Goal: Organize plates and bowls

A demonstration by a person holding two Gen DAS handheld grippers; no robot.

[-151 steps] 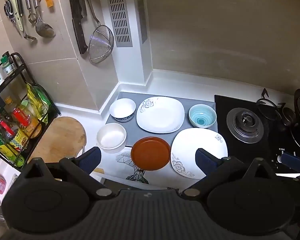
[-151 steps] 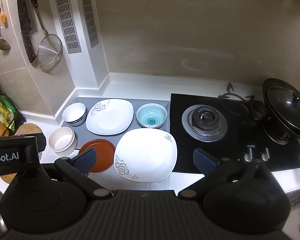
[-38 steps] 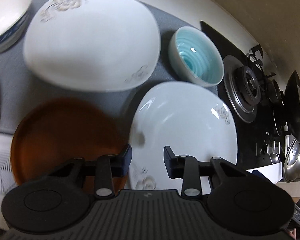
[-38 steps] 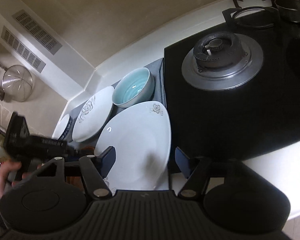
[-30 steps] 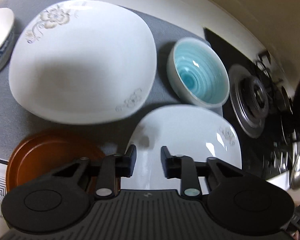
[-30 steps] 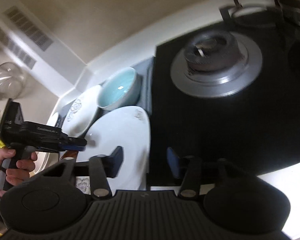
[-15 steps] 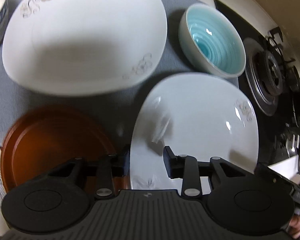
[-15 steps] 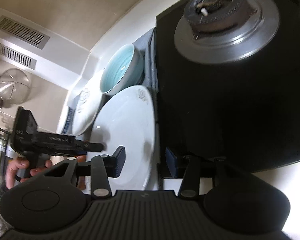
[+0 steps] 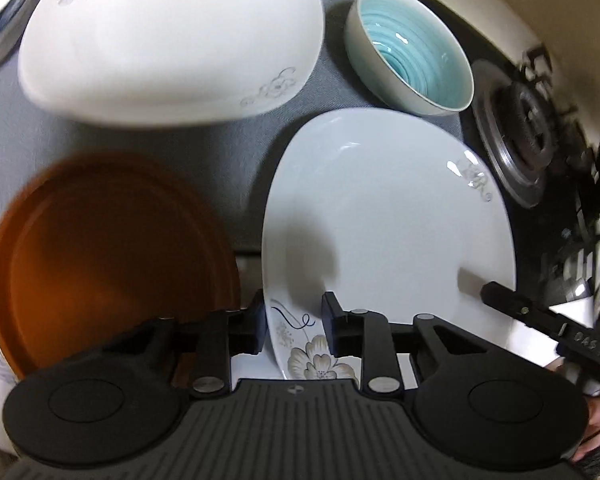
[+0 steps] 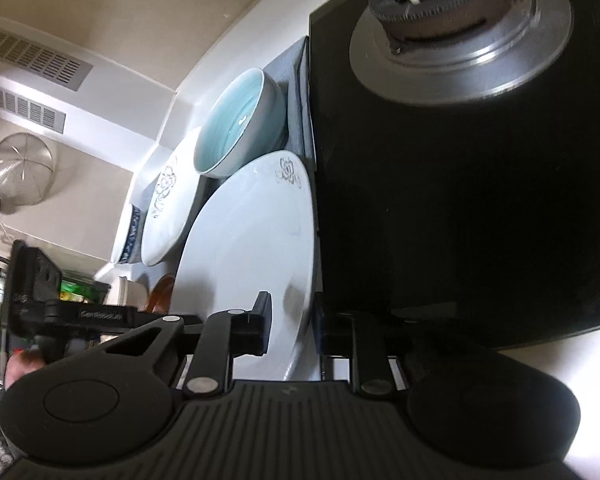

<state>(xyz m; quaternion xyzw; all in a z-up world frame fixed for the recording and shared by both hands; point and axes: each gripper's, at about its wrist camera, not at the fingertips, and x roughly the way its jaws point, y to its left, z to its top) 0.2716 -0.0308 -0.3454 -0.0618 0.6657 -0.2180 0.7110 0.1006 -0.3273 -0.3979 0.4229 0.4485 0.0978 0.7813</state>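
since half a second ago both grippers have closed in on the near white plate (image 9: 384, 216): the left gripper (image 9: 294, 322) now straddles its near-left rim by the flower print, and the right gripper (image 10: 290, 322) has slid further onto its right rim, beside the black hob (image 10: 460, 200).

the left fingers are still spread a little, one finger outside the rim on the brown plate's side and one over the plate's face; whether they pinch the rim yet cannot be told. the right fingers likewise bracket the rim with a visible gap, so no firm pinch shows there. taking the plate from two opposite edges looks chosen because it is wide, shallow and glazed: one pinch at the rim would let it droop or slip. its likely destination is the matching far white plate (image 9: 168, 40), so that like stacks on like.

the near white plate lies on the bench, partly on the grey mat (image 9: 228, 152), its right edge just beside the hob, its left edge near the brown plate (image 9: 108, 252), its far edge close to the blue bowl (image 9: 412, 64).

counted in these views: three plates (two white with flower prints, one brown) and two bowls, the blue one and a blue-patterned bowl (image 10: 129, 240) partly seen at the far left.
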